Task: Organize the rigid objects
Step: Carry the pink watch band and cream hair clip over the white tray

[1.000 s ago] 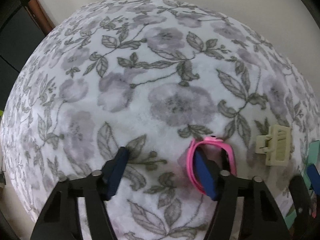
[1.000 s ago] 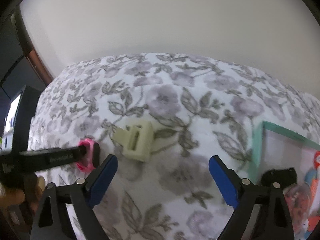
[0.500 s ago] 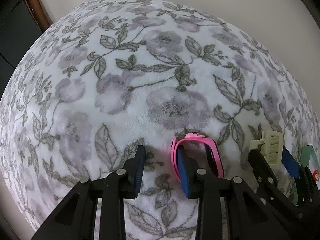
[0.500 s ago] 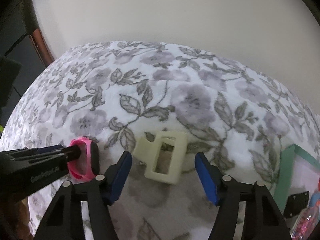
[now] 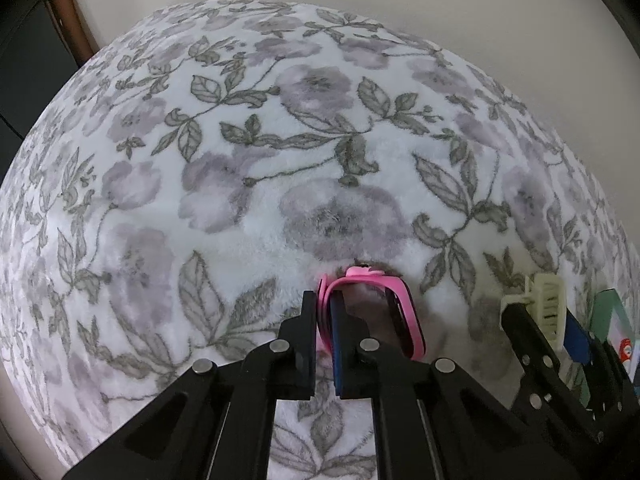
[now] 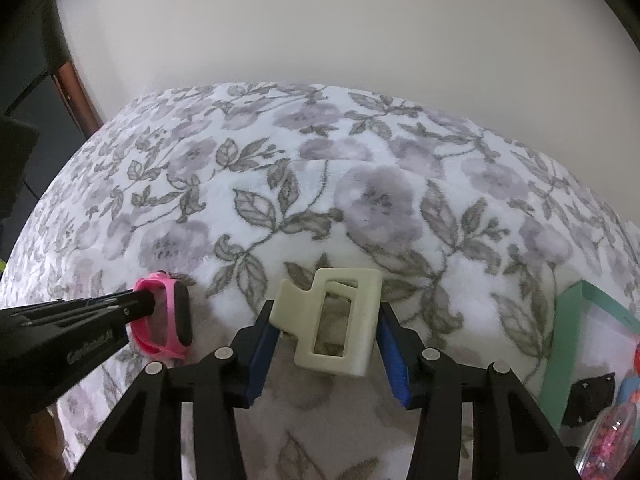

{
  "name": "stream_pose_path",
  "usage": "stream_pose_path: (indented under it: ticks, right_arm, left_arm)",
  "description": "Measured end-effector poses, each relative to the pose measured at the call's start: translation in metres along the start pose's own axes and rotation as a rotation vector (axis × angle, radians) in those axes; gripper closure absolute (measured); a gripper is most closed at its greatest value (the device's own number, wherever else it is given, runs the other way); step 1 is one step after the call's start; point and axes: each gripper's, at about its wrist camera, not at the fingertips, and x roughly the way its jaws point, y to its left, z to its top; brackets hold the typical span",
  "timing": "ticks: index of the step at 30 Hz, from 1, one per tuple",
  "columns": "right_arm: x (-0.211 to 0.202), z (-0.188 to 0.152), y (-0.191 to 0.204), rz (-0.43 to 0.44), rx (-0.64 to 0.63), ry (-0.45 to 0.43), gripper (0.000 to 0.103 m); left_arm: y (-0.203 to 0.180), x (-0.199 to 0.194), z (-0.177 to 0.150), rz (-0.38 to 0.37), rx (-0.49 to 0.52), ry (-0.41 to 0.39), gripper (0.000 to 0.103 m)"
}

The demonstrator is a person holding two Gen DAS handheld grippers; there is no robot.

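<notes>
A pink watch (image 5: 404, 312) with a black face lies on the floral blanket (image 5: 280, 160). My left gripper (image 5: 323, 320) is shut on the left side of its strap. The watch also shows in the right wrist view (image 6: 172, 320), with the left gripper (image 6: 140, 308) clamped on it. A cream hair claw clip (image 6: 340, 320) lies to the watch's right. My right gripper (image 6: 326, 340) is shut on the clip, its blue pads touching both sides. The clip (image 5: 548, 308) and right gripper (image 5: 536, 320) show at the right of the left wrist view.
A teal-rimmed tray (image 6: 568, 320) sits at the right edge, holding a black piece (image 6: 588, 400), a clear container of pink beads (image 6: 612, 436) and colourful items. A white wall (image 6: 340, 40) rises behind the blanket. Dark furniture (image 6: 24, 80) stands at the left.
My left gripper closed from wide open onto the pink watch strap. My right gripper moved in around the cream clip and closed onto its sides.
</notes>
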Motion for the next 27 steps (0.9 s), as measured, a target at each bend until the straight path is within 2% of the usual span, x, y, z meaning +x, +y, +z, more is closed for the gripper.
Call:
stream_pose_path:
  ticks: [12,22,27]
  right_arm:
    - [-0.06,-0.009,-0.019,-0.004,0.04,-0.048,0.052]
    - [-0.134,-0.025,-0.047,-0.017,0.117,-0.109,0.052]
    - [-0.177,-0.039,-0.064,-0.033,0.167,-0.15,0.052]
  left_arm:
    - [-0.007,-0.045,-0.009,-0.021,0.025,-0.043,0.097]
    - [-0.031,-0.121,-0.027,-0.073,0.047,-0.126,0.097]
    - [-0.053,-0.16,-0.048,-0.112,0.113,-0.177,0.097]
